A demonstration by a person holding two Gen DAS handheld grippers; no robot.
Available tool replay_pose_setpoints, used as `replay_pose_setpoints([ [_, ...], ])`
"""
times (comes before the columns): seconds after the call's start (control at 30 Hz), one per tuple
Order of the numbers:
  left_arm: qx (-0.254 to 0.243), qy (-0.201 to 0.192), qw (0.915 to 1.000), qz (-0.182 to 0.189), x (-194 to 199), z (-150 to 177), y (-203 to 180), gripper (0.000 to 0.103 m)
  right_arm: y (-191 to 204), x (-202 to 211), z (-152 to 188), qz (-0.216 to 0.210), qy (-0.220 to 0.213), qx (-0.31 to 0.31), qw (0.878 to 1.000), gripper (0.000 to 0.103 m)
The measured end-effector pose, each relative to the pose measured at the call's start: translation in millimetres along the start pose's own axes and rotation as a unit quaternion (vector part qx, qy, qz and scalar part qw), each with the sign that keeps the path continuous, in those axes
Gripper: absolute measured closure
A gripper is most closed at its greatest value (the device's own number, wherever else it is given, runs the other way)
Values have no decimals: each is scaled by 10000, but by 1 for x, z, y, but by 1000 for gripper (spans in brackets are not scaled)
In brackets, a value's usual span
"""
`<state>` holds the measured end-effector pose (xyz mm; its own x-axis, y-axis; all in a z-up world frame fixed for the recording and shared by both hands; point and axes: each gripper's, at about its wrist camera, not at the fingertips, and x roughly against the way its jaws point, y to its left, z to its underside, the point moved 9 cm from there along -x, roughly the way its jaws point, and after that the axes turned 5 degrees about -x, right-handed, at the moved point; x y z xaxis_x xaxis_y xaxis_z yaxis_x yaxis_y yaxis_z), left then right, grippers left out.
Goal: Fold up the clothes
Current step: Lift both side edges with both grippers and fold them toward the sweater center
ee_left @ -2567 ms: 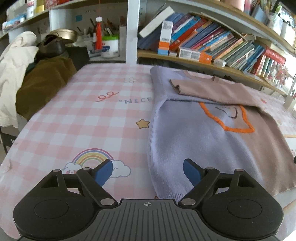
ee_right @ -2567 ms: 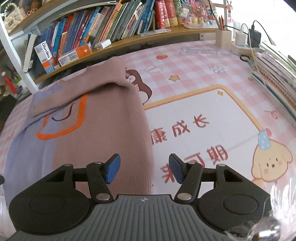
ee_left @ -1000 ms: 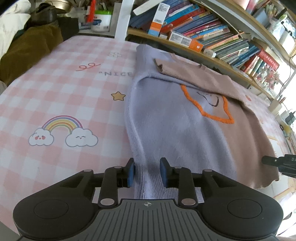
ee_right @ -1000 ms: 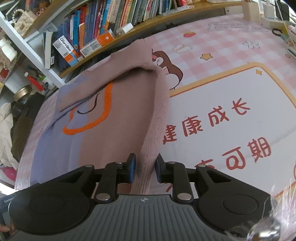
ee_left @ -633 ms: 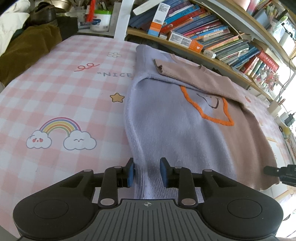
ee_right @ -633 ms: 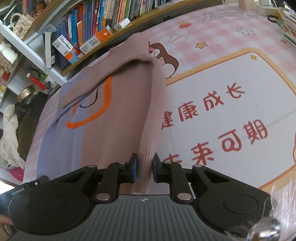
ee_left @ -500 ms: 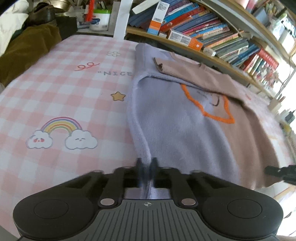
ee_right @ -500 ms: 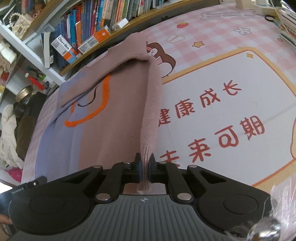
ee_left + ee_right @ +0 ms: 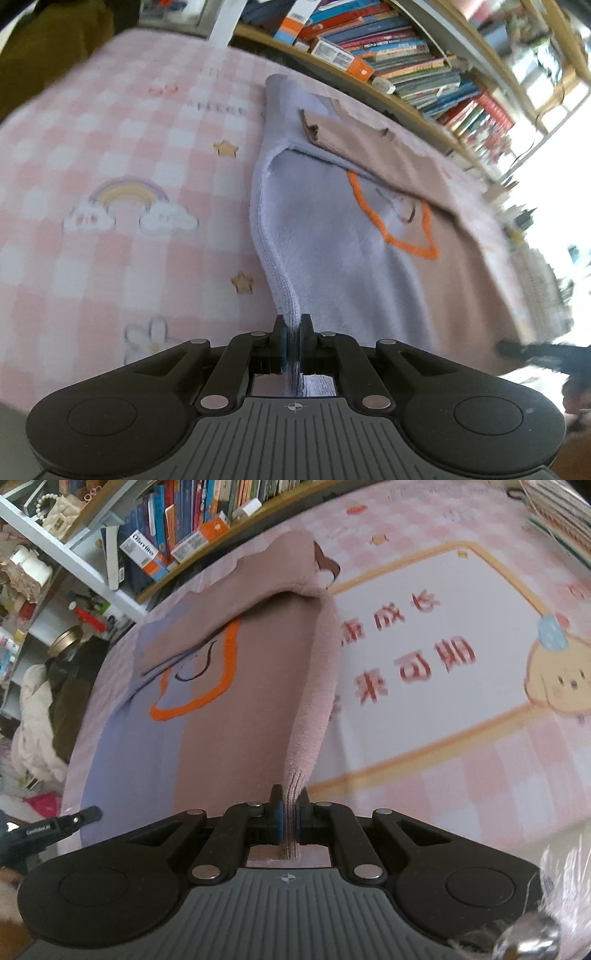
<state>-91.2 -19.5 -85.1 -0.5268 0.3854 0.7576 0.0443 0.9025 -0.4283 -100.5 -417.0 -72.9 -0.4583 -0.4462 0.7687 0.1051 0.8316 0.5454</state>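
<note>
- The left wrist view shows the left claw [image 9: 294, 341] pinching the ribbed lilac hem corner of a sweater [image 9: 332, 243], with a rainbow print [image 9: 129, 195] on the pink checked tabletop [image 9: 110, 147] beside it.
- The right wrist view alone shows the right claw [image 9: 289, 821] pinching the mauve hem corner, beside red printed characters [image 9: 413, 664] and a cartoon puppy [image 9: 554, 679].
- The sweater lies on the tabletop, its long axis running from the claws towards the bookshelf [image 9: 177, 528], with a sleeve folded across its chest.
- The shelf holds rows of books.
</note>
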Motion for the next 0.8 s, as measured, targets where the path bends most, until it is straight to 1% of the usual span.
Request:
replay_pose_setpoints([
  [0.07,95,99,9998,120,3,6,2,99,-1,6,9,-38,110,-72,9999,98],
  [0.2,95,296,9994,169,1,16,7,99,-6,6,26,2,382,-257,9989,98],
  [0.3,65,251,9994,244,4,13,5,99,-3,10,27,29,360,-260,9990,98],
  [0.4,55,30,9991,408,12,-1,0,99,4,21,15,-144,87,-360,9992,98],
  [0.53,238,-423,9960,746,20,-30,-11,99,13,35,-14,-458,-421,-621,9961,98],
  [0.67,448,-918,9888,1092,23,-70,-20,99,17,42,-50,-674,-923,-918,9892,98],
  [0.8,440,-1371,9822,1206,25,-118,-27,99,25,44,-89,-823,-1301,-1023,9828,98],
])
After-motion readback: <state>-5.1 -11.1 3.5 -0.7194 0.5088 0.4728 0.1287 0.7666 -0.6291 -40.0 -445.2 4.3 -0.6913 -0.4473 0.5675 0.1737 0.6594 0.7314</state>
